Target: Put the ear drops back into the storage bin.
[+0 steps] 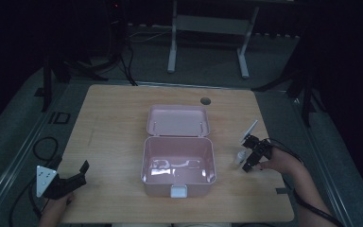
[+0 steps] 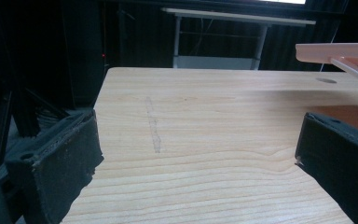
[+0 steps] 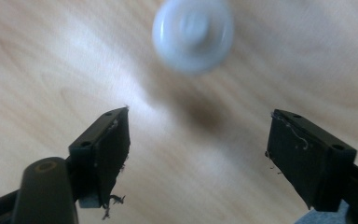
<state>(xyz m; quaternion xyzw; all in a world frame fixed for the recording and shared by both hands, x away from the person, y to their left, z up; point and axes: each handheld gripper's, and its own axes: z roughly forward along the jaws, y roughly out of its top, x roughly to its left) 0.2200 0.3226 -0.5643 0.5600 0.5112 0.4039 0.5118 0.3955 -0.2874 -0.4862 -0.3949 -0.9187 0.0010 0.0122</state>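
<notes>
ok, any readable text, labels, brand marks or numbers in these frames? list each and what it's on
None readable.
Pink box: no print visible on body or open lid.
White round object: blurred, no lettering to make out.
Grey plate on the left gripper: small dots, no characters.
Table: bare wood grain, one faint scuff.

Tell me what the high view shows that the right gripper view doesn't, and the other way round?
High view: the open, empty pink box at the table's middle, the left gripper at the near left corner, and the floor around.

Right gripper view: the small white bottle from above, a blurred round top, beyond the open jaws and not between them.

Both: the right gripper, the bottle and the wooden table.
</notes>
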